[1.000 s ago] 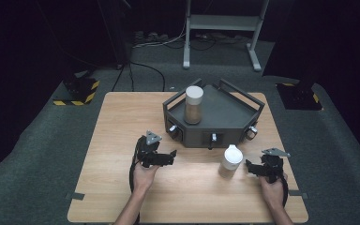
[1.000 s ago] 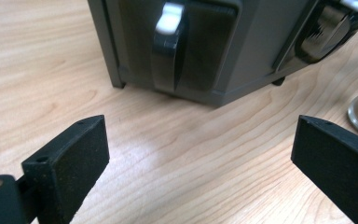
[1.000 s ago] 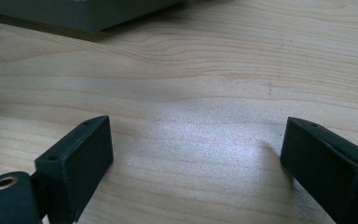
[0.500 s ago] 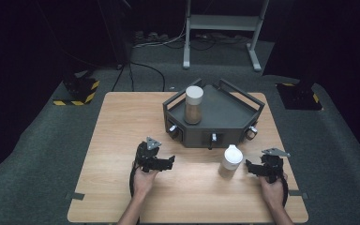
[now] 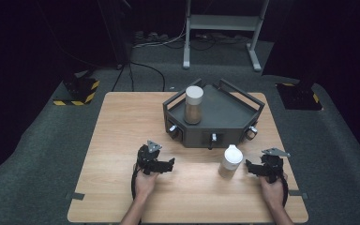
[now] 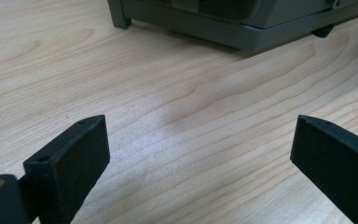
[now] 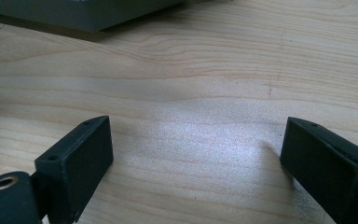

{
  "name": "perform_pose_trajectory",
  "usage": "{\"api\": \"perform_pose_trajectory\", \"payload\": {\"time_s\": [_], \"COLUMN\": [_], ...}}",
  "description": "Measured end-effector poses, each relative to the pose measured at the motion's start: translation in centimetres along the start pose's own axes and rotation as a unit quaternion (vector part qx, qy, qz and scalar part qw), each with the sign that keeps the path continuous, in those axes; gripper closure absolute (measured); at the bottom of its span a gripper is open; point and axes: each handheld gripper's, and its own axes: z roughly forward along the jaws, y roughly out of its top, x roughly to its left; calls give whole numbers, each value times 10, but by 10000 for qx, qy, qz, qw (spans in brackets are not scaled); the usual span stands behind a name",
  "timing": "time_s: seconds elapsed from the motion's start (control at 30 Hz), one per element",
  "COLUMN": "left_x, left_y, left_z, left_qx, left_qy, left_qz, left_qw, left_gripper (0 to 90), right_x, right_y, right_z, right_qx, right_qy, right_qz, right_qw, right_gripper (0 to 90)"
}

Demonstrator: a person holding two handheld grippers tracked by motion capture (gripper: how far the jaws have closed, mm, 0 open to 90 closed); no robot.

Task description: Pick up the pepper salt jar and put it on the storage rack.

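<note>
My left gripper [image 5: 168,165] sits low over the wooden table [image 5: 122,122] at the near left, held in a hand, its tips pointing right. In the left gripper view its jaws [image 6: 200,154] stand wide apart over bare wood. A white bottle [image 5: 229,161] stands upright at the near right. Just right of the bottle, apart from it, my right gripper [image 5: 249,167] points left. Its jaws [image 7: 196,158] are open too, with only table between them. A dark grey tray [image 5: 234,117] farther back carries a tan jar with a white lid [image 5: 193,104].
The tray's front wall has small knobs [image 5: 213,137] and its lower edge runs along the top of both gripper views [image 6: 242,28] [image 7: 88,14]. Beyond the table are grey carpet, cables and a metal stand [image 5: 225,23]. Bare wood stretches left of the tray.
My left gripper has sunk a little toward the table and the near edge. The right gripper, the bottle and the jar have stayed where they were.
</note>
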Motion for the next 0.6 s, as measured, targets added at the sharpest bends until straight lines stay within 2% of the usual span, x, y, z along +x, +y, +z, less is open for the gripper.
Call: {"api": "perform_pose_trajectory", "payload": {"time_s": [0.17,0.53,0.6], "left_x": [0,2,0], "left_y": [0,-1,-1], "left_z": [4,11,13], "left_qx": [61,158,205], "left_qy": [-10,15,54], "left_qz": [99,114,166], "left_qw": [9999,9998,9996], "left_gripper": [47,48,48], "right_x": [0,0,0], "right_y": [0,0,0], "right_z": [0,0,0], "right_qx": [0,-2,-2], "right_qy": [0,-1,-1], "right_qz": [1,-8,-7], "right_qw": [10000,10000,10000], "right_gripper": [86,86,86]}}
